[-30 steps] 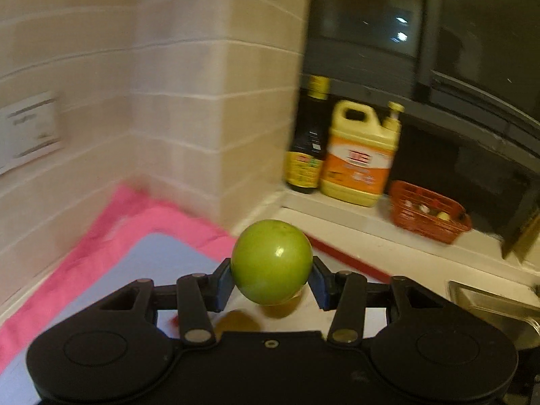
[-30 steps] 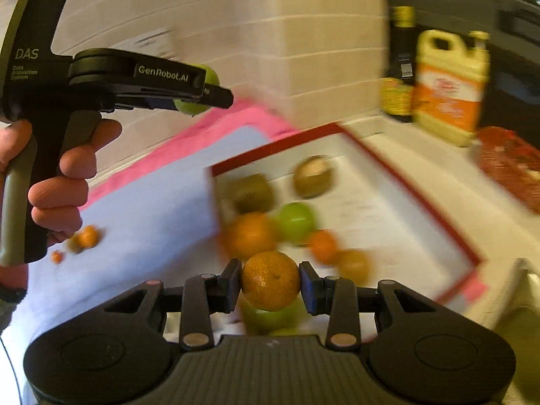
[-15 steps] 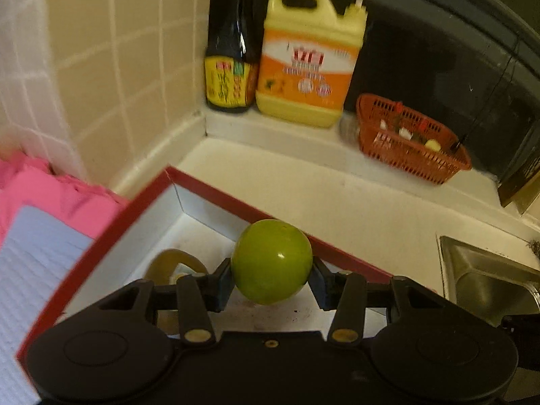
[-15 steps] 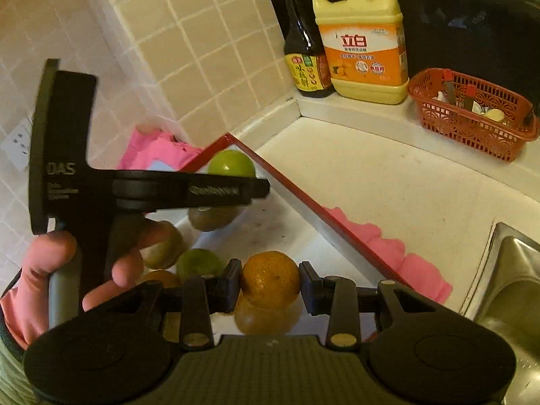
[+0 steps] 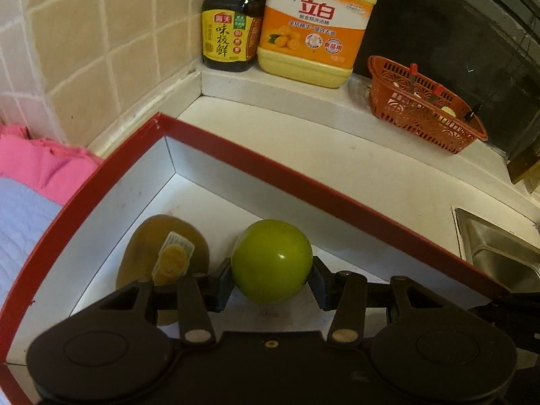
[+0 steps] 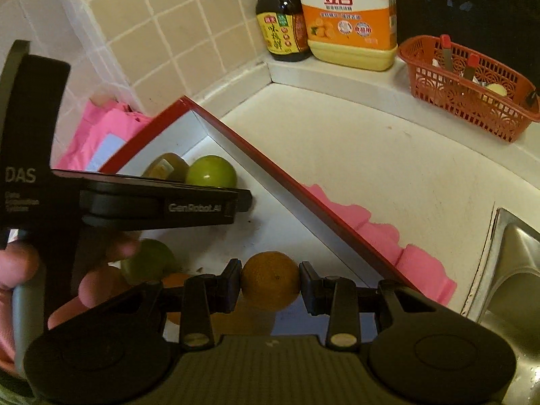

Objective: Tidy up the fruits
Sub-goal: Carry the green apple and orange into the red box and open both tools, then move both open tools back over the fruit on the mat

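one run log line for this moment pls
left gripper: shut on green fruit | right gripper: shut on orange | both over red-rimmed box

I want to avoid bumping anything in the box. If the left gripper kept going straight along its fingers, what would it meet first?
Probably the box's white inner wall, just beyond the green fruit that the left gripper holds. The brown fruit sits off to the side. Depth is unclear.

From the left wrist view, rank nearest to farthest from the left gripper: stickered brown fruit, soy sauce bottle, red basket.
From the left gripper:
1. Stickered brown fruit, just left, inside the box.
2. Red basket, far right on the ledge.
3. Soy sauce bottle, back corner; close to the basket's range, a loose call.
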Tool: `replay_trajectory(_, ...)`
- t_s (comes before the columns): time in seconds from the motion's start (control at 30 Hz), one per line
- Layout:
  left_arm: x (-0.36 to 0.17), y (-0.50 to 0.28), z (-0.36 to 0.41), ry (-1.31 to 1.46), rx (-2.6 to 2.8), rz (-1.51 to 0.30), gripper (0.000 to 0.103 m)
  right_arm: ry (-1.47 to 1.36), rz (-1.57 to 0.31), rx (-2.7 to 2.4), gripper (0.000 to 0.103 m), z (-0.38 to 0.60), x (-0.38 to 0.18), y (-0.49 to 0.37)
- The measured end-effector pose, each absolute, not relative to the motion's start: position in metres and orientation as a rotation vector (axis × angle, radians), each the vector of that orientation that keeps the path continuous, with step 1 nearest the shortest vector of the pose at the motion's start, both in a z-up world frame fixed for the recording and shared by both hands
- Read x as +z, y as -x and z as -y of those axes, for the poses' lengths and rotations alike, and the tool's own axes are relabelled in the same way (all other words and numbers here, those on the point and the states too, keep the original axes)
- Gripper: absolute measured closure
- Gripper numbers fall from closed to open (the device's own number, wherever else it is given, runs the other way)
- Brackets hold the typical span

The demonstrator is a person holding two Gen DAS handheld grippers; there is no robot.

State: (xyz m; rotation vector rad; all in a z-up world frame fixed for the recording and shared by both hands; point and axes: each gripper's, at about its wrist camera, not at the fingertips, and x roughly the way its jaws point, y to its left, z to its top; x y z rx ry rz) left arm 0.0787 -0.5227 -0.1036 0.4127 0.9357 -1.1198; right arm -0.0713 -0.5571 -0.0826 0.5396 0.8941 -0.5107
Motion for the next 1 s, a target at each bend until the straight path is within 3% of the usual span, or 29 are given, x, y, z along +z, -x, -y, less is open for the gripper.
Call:
replay_trajectory(0.33,-0.101,-0.079,0.523,-0.408,-1.120,-0.933,0.045,-0.562,-0.926,-0.508,0.063,0.557,-0.091,0.064)
replay_trajectory(0.5,-0.090,-0.075,0.516,-0.411,-1.117,-0.896,0.036,-0.602,-0.921,-0.488,0.056,0.557,-0.084,0.069)
replay_trajectory(1.0,0.005,-0.067,0.413,-0.295,-1.027,-0.698,0.033,-0.600,-0.701,-0.515,0.047,0.556,0.005,0.139)
